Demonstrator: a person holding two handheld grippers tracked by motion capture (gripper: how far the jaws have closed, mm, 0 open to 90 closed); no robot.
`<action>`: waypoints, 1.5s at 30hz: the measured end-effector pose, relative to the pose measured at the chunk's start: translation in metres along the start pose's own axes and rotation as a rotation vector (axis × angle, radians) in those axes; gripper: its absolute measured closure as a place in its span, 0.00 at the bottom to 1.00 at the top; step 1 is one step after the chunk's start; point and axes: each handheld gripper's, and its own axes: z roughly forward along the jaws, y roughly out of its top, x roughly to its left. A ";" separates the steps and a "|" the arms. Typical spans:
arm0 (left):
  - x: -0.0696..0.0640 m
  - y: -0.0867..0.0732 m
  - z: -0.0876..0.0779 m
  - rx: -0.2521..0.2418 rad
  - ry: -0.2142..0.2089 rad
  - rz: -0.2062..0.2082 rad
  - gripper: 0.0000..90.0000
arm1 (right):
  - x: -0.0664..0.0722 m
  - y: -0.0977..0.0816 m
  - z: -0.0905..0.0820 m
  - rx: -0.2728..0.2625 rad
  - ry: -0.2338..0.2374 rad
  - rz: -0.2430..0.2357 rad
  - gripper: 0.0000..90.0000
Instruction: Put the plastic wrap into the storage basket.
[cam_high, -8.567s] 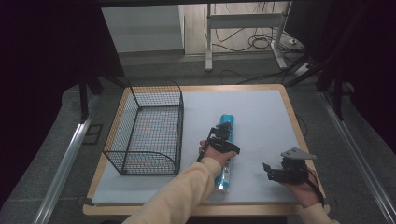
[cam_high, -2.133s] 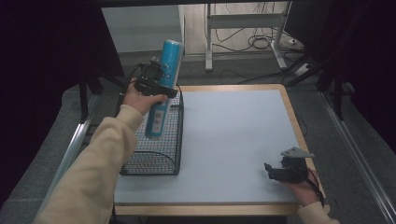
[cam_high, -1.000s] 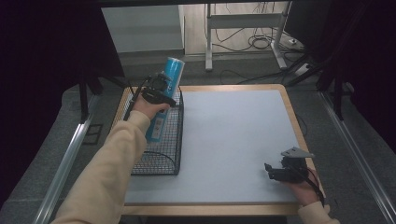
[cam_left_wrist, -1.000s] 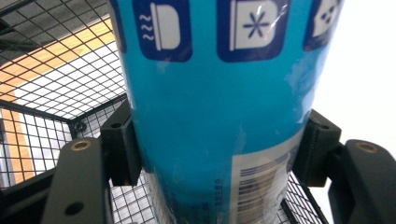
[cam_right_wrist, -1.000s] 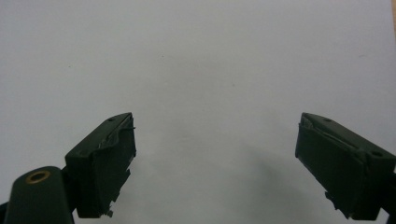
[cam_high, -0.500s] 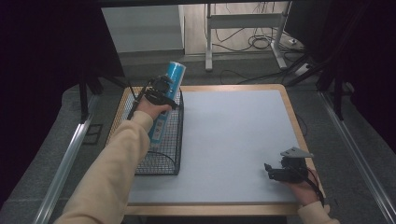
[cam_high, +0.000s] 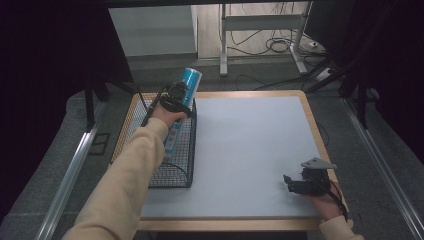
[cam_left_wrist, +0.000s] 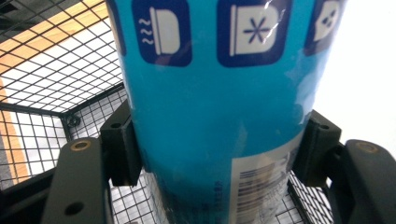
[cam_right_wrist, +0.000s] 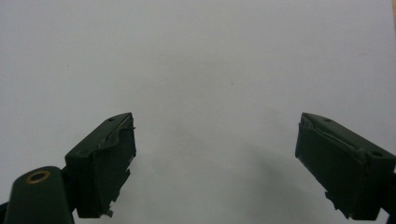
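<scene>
Left gripper (cam_left_wrist: 215, 154): jaws clamped on either side of a blue tumbler (cam_left_wrist: 219, 112), pads pressed against its wall just above a barcode label. The tumbler carries dark-blue pictograms of cups (steam, snowflake, drops) on a glossy, film-like surface.

Blue tumbler, position: in the high view the tumbler (cam_high: 184, 102) stands tilted, upper end leaning away past the far rim of the wire basket (cam_high: 150, 165), lower part inside the mesh. Whether its base touches the basket floor cannot be told.

Wire basket: black, open-topped, rectangular, at the left part of the table (cam_high: 250, 145); the mesh and the wooden table edge beneath it show behind the left jaws.

Right gripper (cam_high: 305, 184): jaws spread wide, nothing between them, held low over the bare grey table top near the right front corner, well apart from the basket.

Step in hand, as judged: lowering the tumbler into the basket. Recommended handling: keep the grip firm, since the glossy wall may slip; bring the tumbler clear of the far rim, lower until the base is supported, then release and lift the jaws straight out of the mesh.
</scene>
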 end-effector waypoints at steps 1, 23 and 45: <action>0.000 0.001 0.000 0.000 0.002 0.001 0.35 | 0.000 0.000 0.000 0.000 0.000 0.000 0.14; 0.001 0.009 0.021 0.062 0.044 -0.011 0.35 | -0.001 0.000 0.001 0.003 0.001 -0.001 0.14; 0.001 0.007 0.026 0.086 0.042 0.016 0.31 | 0.001 0.000 0.001 0.004 0.007 -0.005 0.14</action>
